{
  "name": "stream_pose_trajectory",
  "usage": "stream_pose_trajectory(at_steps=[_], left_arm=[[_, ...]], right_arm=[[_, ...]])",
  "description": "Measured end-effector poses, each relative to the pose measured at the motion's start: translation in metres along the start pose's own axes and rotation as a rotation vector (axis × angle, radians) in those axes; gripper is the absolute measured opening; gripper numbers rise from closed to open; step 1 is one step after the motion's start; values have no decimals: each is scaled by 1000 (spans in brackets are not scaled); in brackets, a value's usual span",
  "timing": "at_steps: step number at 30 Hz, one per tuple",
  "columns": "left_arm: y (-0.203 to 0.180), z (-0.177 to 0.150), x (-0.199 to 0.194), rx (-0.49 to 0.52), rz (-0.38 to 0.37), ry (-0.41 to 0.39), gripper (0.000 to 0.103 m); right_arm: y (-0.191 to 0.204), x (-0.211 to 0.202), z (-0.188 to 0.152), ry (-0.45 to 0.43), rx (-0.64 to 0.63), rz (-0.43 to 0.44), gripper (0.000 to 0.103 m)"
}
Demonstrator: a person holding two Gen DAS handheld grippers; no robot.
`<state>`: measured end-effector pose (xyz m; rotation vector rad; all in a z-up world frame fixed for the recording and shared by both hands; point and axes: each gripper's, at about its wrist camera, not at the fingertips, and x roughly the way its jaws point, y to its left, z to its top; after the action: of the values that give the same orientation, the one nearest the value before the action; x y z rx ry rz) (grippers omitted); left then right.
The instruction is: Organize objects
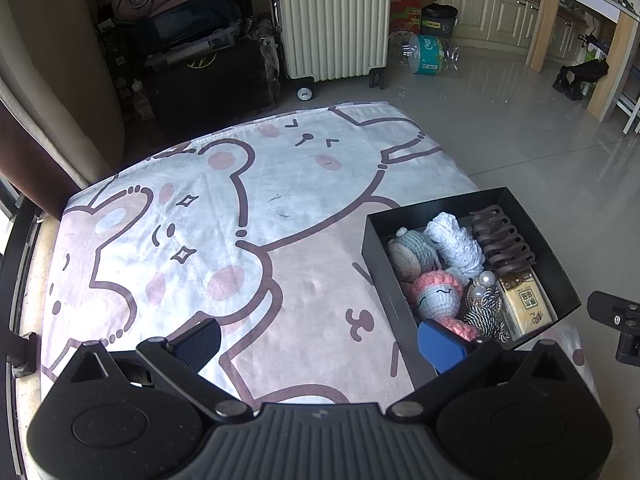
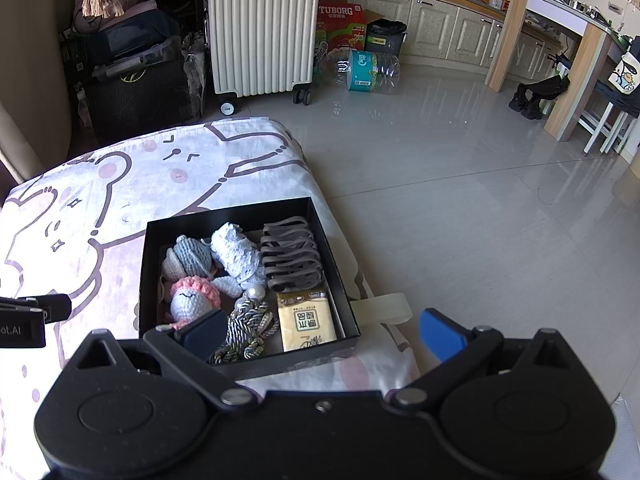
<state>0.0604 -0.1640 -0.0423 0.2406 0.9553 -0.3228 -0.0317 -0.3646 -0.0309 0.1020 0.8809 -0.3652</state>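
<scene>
Left gripper (image 1: 320, 344), fingers wide apart, above the black box (image 1: 384, 276).

The left gripper (image 1: 320, 340) hangs over the cartoon-print blanket (image 1: 208, 216) with its jaws spread wide and nothing between them, its right fingertip at the near corner of the black box (image 1: 536, 240). Inside the box, a brown hair claw (image 1: 504, 244) lies along the far side, a tissue packet (image 1: 524, 304) just nearer than it, and crocheted dolls (image 1: 432, 292) fill the left part. Beyond the blanket from the box stands a cream suitcase (image 1: 332, 20).
</scene>
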Motion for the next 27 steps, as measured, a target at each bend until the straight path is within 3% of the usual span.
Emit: stream_pose_trajectory(at_steps=[27], left_arm=[[1,0,0,-1,5,3,103]], right_arm=[[0,0,-1,1,-2,-2,103]])
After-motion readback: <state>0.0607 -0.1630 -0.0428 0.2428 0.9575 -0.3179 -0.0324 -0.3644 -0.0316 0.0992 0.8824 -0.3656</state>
